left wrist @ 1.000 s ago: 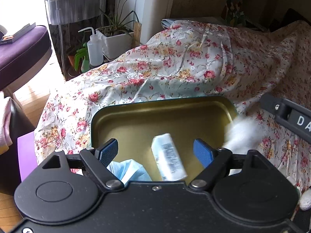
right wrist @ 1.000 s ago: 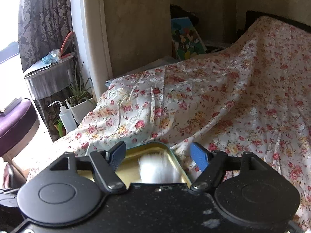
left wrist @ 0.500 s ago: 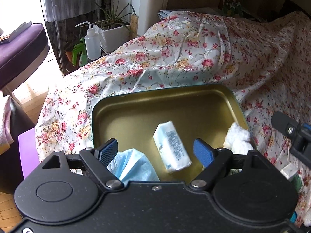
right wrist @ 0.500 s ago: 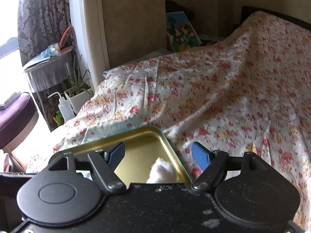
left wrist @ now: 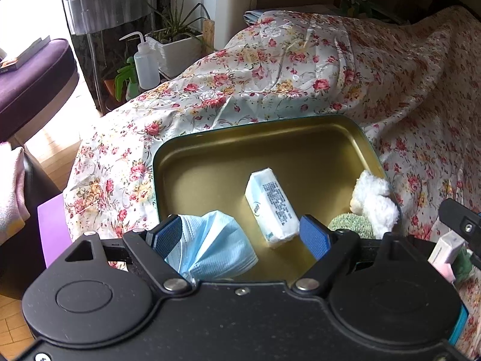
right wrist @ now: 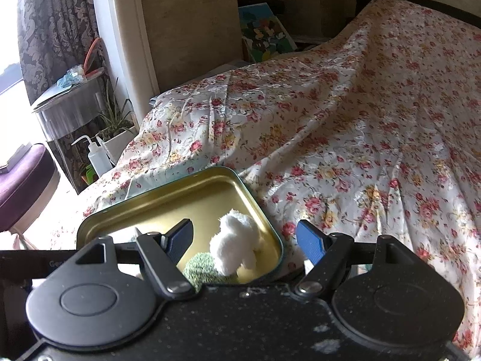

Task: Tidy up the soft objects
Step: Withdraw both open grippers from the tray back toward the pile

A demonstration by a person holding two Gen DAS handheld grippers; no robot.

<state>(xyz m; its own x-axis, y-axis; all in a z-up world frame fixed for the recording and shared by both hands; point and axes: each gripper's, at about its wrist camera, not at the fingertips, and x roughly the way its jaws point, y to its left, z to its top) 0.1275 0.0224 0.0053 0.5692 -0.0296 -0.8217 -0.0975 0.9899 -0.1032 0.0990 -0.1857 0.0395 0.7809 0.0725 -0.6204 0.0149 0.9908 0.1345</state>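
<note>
A gold tin tray [left wrist: 228,162] with a teal rim lies on the flowered bedcover. Inside it are a crumpled blue face mask [left wrist: 215,245], a white tissue pack [left wrist: 272,207], and a fluffy white plush [left wrist: 374,203] resting against a green knitted piece [left wrist: 350,225] in the right corner. My left gripper [left wrist: 240,234] hovers open over the tray's near edge, holding nothing. My right gripper [right wrist: 245,239] is open and empty too, just off the tray's [right wrist: 168,186] near right corner, with the plush [right wrist: 236,246] and green piece [right wrist: 201,267] in front of it.
The flowered cover [right wrist: 345,138] rises to the right and back. A pink-and-white box [left wrist: 445,249] lies right of the tray by the other gripper's finger [left wrist: 460,219]. On the left stand a wash bottle [left wrist: 145,66], a potted plant [left wrist: 177,51] and a purple stool [left wrist: 30,72].
The white plush, blurred at the tray's right edge a second ago, now lies still in the tray's corner. My right gripper has drawn back to the right, away from it.
</note>
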